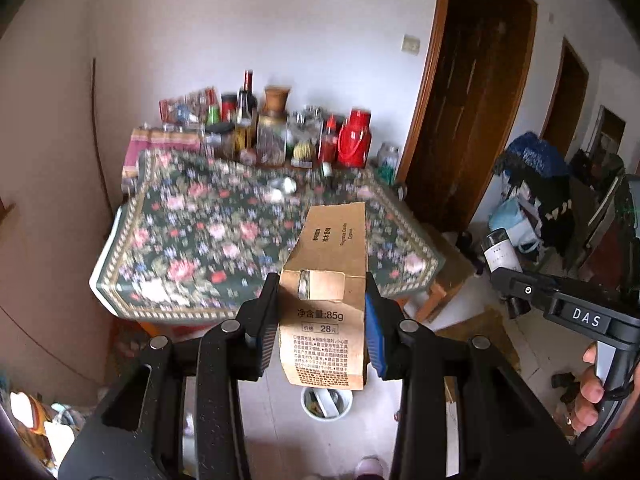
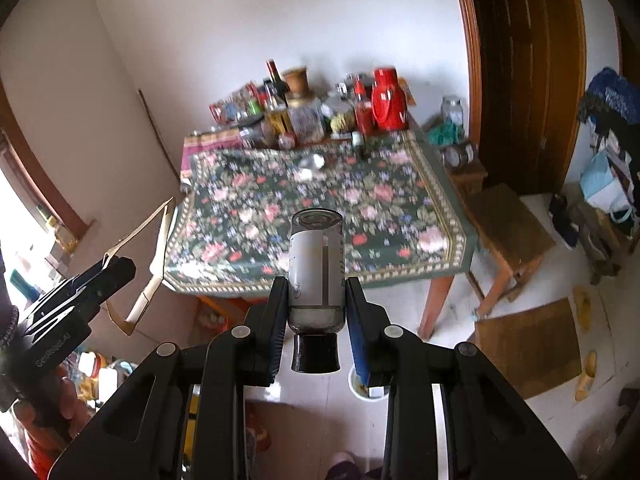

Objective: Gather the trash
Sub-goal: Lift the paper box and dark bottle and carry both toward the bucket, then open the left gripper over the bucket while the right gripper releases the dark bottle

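My left gripper is shut on a brown cardboard carton printed with black text, held out over the edge of the floral table. Below it on the floor stands a small white bin with scraps inside. My right gripper is shut on a small dark glass bottle with a white label, its black cap pointing back at the camera. The bin shows under its right finger. Each view catches the other gripper at its edge: the right gripper and the left gripper. A crumpled silvery scrap lies on the table.
The table with the floral cloth carries several jars, bottles and a red thermos along the wall. A wooden stool stands to its right, a flat cardboard sheet lies on the floor, and bags and clothes pile by the doors.
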A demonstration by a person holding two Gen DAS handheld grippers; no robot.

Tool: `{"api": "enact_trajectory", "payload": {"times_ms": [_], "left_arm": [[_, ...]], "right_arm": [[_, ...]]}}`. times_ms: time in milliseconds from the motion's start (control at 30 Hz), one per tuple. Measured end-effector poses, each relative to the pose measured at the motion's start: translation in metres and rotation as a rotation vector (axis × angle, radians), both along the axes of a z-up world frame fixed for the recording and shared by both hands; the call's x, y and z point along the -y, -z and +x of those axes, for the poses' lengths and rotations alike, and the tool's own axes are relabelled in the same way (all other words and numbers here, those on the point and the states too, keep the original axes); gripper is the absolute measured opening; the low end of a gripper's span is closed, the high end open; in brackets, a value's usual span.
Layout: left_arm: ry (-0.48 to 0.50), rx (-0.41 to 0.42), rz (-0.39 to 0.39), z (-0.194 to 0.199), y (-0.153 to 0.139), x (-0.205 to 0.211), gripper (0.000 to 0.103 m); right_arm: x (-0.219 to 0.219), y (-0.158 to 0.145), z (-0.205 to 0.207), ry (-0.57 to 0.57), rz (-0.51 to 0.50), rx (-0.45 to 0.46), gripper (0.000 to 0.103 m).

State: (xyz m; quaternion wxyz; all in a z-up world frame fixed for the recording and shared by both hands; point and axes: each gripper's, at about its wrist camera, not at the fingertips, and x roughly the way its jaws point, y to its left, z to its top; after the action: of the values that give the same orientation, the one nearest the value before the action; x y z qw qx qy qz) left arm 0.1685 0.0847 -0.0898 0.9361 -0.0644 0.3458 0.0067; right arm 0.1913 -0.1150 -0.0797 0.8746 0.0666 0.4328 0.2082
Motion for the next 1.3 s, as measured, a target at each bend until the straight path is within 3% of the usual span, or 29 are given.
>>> {"api": "enact_trajectory", "payload": {"times_ms": [267, 700, 867, 1000, 1300], "left_arm": [[-0.018, -0.170, -0.031, 0.035, 0.089, 0.027, 0.038], [-0.103, -0.442, -0.088, 0.061, 0.272, 0.028, 0.038], [-0.130, -0.485, -0.088, 0.065, 0.326, 0.028, 0.038], [-0.133, -0.517, -0.106, 0.074, 0.363, 0.028, 0.038], [-0.077, -0.590, -0.108, 0.108, 0.429, 0.048, 0.038]], "right_arm": [[0.018, 0.081, 0.030, -0.038, -0.053, -0.138, 0.026], [0.008, 0.240, 0.061, -0.172, -0.136, -0.343, 0.026], [-0.011, 0.283, 0.067, -0.249, -0.162, -0.303, 0.026], [-0.019, 0.314, 0.074, -0.262, -0.218, -0.331, 0.042], [0.009, 0.349, 0.090, -0.200, -0.196, -0.400, 0.044]]}}
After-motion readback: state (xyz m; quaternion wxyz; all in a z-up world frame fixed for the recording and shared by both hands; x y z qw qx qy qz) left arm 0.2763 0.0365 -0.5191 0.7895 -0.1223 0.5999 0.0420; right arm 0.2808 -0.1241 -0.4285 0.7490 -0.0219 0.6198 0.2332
